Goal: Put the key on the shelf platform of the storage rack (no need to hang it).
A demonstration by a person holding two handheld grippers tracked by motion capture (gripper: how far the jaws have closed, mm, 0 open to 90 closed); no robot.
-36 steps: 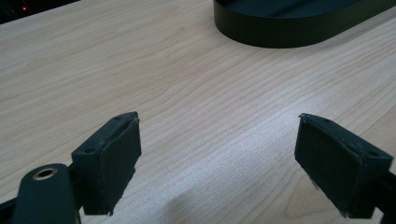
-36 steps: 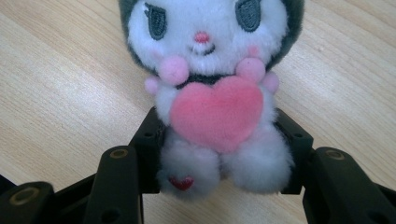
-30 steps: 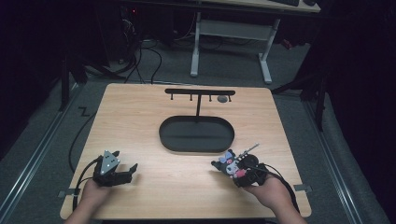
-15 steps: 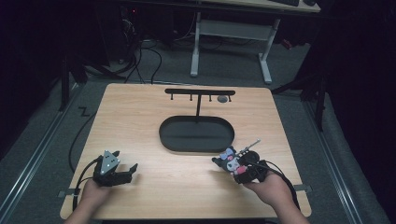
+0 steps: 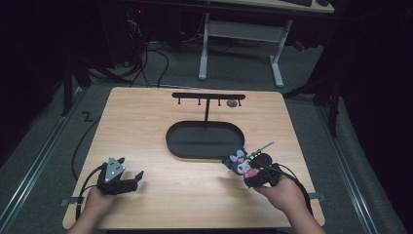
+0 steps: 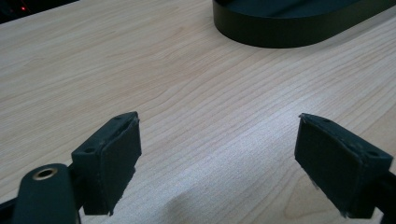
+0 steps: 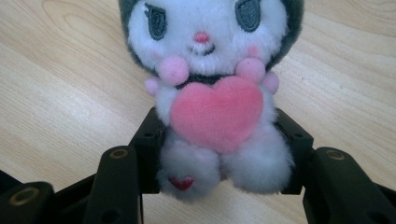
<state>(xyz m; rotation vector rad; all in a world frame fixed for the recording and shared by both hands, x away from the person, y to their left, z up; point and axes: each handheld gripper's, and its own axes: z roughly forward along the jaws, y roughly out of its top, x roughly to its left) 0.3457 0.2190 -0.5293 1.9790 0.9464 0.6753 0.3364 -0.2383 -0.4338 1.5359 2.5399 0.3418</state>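
Note:
A small plush toy [image 7: 212, 88] with a white face, dark hood and pink heart sits between the jaws of my right gripper [image 7: 219, 149], which is shut on its lower body. In the high view the plush toy [image 5: 242, 163] and right gripper [image 5: 253, 171] are at the table's front right, beside the black oval tray [image 5: 185, 146]. A thin metal chain or hook pokes out from the toy toward the right. My left gripper [image 5: 131, 179] rests at the front left, open, with nothing between its pads [image 6: 114, 156].
A black T-shaped hanger stand [image 5: 208, 97] with small hooks rises from the back of the oval tray [image 6: 261, 32]. The wooden table [image 5: 141, 131] has bare wood on its left half. Desk legs and cables lie on the floor behind.
My right gripper with the plush toy has shifted slightly forward and left toward the tray. The left gripper has not moved.

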